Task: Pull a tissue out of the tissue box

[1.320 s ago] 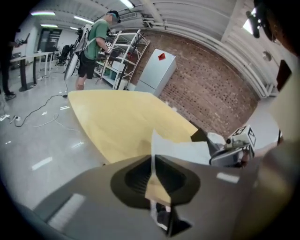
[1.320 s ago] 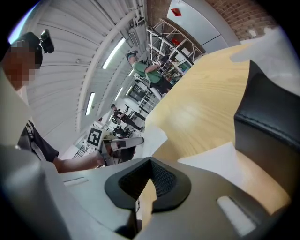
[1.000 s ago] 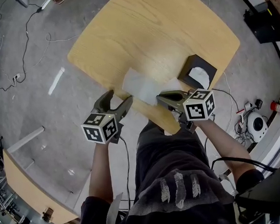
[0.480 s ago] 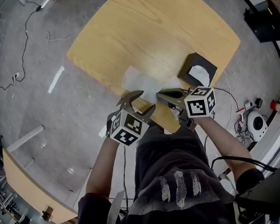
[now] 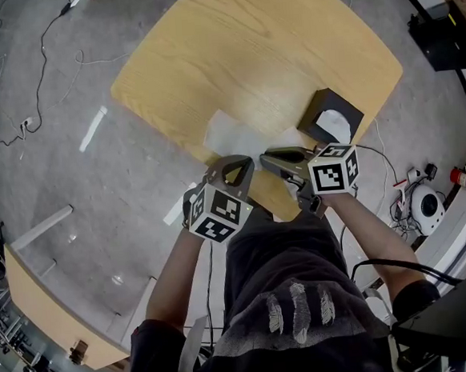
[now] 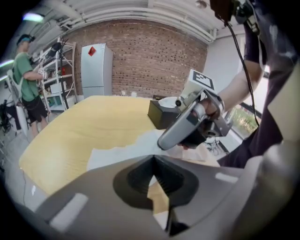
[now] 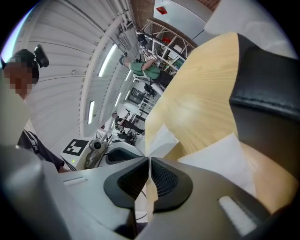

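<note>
A white tissue [image 5: 231, 135] lies flat on the wooden table [image 5: 246, 44], near its front edge. The black tissue box [image 5: 330, 117] stands to its right with another tissue showing in its opening. Both grippers meet at the tissue's near edge. My left gripper [image 5: 235, 166] has its jaws together, and a white sliver shows in their seam in the left gripper view [image 6: 154, 159]. My right gripper [image 5: 273, 159] is shut on the tissue [image 7: 220, 150], a white strip running between its pads [image 7: 149, 161]. From the left gripper view, the right gripper [image 6: 180, 131] hovers over the tissue [image 6: 122, 152], in front of the box [image 6: 164, 112].
Grey floor with cables [image 5: 46, 59] surrounds the table. A black case [image 5: 442, 36], a fire extinguisher [image 5: 461, 178] and a white device [image 5: 426, 206] lie to the right. Another table edge [image 5: 42, 316] is at lower left. A person in green [image 6: 28, 79] stands far off.
My left gripper swung right to the tissue's near edge, rolled over, and its wide-open jaws closed. The right gripper and the tissue stayed put.
</note>
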The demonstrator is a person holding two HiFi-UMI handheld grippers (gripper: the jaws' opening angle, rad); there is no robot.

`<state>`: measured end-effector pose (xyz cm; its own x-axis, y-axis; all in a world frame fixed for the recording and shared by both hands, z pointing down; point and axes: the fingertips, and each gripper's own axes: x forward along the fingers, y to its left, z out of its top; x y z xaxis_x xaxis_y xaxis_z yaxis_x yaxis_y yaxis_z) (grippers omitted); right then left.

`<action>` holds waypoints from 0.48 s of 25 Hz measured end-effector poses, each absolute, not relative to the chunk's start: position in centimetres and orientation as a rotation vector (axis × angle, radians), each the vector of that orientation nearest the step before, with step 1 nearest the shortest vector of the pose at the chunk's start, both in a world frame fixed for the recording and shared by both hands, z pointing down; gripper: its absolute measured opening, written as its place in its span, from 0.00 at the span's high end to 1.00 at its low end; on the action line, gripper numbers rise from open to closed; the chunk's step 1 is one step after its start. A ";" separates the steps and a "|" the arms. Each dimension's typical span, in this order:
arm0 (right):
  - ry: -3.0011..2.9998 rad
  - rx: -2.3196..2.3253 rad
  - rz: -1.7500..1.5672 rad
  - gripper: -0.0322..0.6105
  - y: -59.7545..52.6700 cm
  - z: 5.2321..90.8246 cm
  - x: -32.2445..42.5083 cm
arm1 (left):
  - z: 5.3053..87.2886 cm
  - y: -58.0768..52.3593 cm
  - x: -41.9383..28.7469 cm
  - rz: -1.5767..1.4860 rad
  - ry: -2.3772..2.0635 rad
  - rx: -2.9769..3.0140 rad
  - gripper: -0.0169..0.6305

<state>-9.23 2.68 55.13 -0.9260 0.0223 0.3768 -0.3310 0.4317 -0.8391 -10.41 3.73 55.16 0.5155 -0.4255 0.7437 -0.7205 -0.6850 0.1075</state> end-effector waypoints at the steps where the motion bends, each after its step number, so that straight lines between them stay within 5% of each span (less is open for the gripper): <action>1: -2.357 0.266 1.497 0.93 2.8 55.2 -9.2 | 55.0 3.7 -10.4 0.963 -0.944 2.342 0.97; 7: -2.351 0.246 1.559 0.76 3.3 55.3 -9.2 | 53.2 3.0 -11.7 0.659 -1.011 2.235 0.97; 12: -2.321 0.268 1.559 0.73 3.6 56.2 -9.0 | 52.7 1.6 -14.0 0.398 -1.086 2.070 0.97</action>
